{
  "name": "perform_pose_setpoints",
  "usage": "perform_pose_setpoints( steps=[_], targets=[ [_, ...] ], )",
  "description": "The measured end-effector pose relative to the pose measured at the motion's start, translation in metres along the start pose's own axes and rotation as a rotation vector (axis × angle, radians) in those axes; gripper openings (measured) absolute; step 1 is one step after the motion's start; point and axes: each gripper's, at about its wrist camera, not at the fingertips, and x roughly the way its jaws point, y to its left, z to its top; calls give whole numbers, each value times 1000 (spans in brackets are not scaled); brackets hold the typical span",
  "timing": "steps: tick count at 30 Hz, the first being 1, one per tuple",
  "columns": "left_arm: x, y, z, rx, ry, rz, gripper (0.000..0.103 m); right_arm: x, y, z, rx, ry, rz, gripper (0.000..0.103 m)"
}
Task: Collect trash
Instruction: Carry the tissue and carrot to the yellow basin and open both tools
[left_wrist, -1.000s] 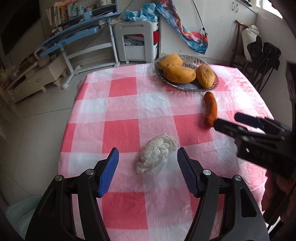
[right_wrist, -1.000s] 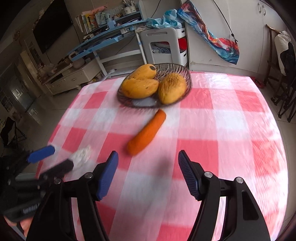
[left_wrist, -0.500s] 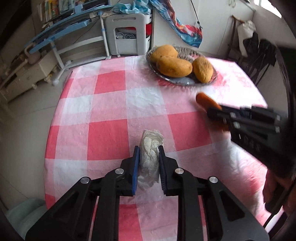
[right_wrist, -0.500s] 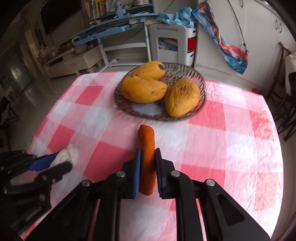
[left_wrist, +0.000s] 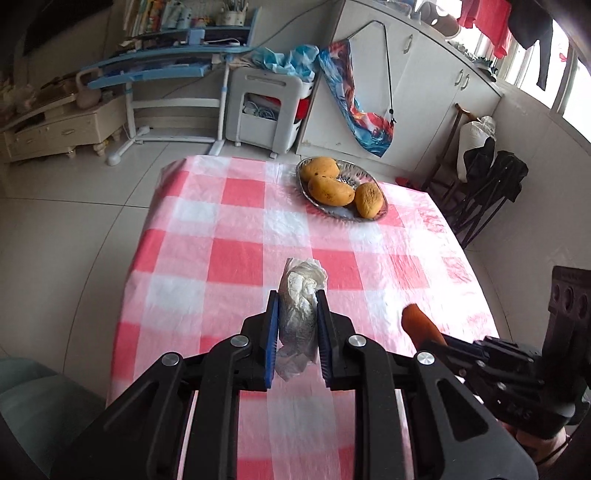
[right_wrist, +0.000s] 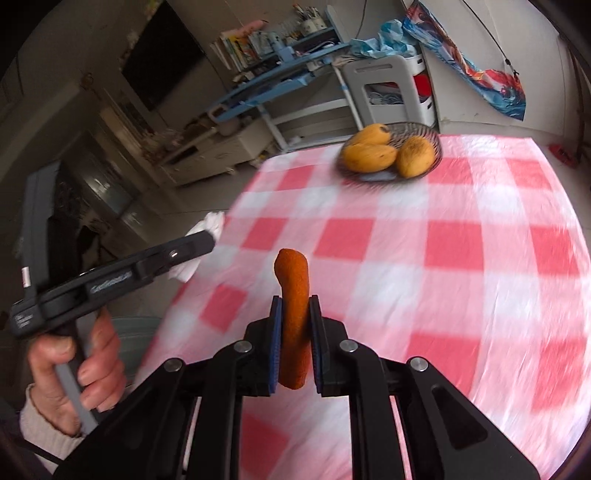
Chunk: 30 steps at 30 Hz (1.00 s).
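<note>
Both grippers have lifted off the table (left_wrist: 236, 221) since a moment ago. Left gripper (left_wrist: 294, 336) is clamped on the tissue (left_wrist: 301, 295), held above the cloth, well short of the dish (left_wrist: 343, 192). Right gripper (right_wrist: 295, 343) squeezes the carrot (right_wrist: 293, 295), also raised, nearer than the dish.

Both tools closed, lifting tissue wad (left_wrist: 300, 306) and carrot (right_wrist: 293, 314) off the table.
</note>
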Motion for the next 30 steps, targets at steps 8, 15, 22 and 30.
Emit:
perform_pose_setpoints(
  steps=[8,15,22,30],
  targets=[
    [-50,-6,-47,6,-57,51,18,-33,25,-40,-49,-41,51,15],
    [-70,3,-71,-19,-58,74,18,-49,20,-63,-17,-69,72,15],
    [-72,3,-72,-19,-67,82,18,-41,21,-65,-29,-52,89,15],
    [-74,6,-72,-18,-69,100,18,-7,62,-94,-207,176,211,15]
  ],
)
